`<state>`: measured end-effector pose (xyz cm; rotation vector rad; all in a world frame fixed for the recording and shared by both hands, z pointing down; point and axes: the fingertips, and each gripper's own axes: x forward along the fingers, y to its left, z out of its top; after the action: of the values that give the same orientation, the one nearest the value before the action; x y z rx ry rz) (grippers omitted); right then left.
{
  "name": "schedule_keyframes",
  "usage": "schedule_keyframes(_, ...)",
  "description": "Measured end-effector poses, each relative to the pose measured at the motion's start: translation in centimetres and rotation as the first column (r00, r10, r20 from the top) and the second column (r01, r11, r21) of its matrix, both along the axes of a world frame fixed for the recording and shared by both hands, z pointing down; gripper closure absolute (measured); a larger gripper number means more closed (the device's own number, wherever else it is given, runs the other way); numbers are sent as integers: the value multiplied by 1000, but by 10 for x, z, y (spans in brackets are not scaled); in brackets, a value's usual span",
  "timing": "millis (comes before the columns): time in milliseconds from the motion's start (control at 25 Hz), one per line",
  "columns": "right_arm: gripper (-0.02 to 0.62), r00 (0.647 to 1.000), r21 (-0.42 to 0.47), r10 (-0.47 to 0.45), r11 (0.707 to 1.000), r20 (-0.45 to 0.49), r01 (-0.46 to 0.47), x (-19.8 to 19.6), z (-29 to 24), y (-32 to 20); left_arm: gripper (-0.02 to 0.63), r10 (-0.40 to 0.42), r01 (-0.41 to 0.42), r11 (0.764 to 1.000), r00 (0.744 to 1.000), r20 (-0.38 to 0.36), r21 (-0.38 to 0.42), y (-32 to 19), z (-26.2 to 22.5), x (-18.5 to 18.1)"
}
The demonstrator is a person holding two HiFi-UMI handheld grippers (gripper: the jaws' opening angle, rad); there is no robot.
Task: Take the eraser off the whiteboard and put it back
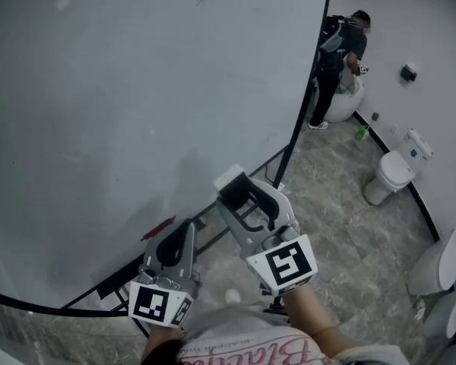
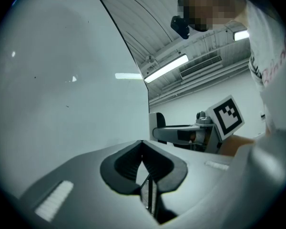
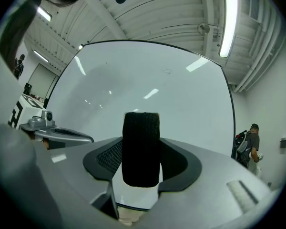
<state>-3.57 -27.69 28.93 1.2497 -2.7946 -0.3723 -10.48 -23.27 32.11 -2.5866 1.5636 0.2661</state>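
Ok, right gripper (image 3: pixel 140 162) is clamped on the eraser (image 3: pixel 141 142), felt side toward cam, held off the whiteboard (image 1: pixel 137 90) near its lower edge. Left gripper (image 2: pixel 143 151) closed, empty. Eraser's prob light w/ squashy felt, so grip the stiff sides.

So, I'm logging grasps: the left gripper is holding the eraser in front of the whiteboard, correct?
Not quite. The right gripper holds the eraser in front of the whiteboard, as the right gripper view shows; the left gripper is shut on nothing.
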Motion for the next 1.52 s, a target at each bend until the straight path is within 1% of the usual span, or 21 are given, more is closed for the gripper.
schedule_keyframes(280,368,1000,17,-13,1000,-27,14,-8,-6,-38,606,-26,26,1000,1000,1,2,-22,-3,1)
schedule_keyframes(520,367,999,34,-26,999,-38,27,-25,-11,-75,606,-44,44,999,999,2,1,-36,-3,-4)
schedule_keyframes(760,367,997,67,-50,996,-52,53,-45,-20,-96,606,-67,67,998,998,5,-2,-45,-3,-14)
schedule_keyframes(840,366,996,79,-62,995,-60,67,-50,-23,-100,606,-69,69,998,998,10,-1,-47,-4,-17)
schedule_keyframes(1000,364,994,74,-69,994,-90,76,-57,-25,-103,606,-70,70,998,997,14,2,-48,-6,-20)
schedule_keyframes(1240,359,994,109,-71,991,-87,81,-58,-26,-104,606,-61,61,998,998,14,-3,-48,-4,-18)
schedule_keyframes(1520,354,995,115,-51,992,-88,61,-51,-25,-97,606,-53,53,999,998,14,-8,-39,-3,-16)
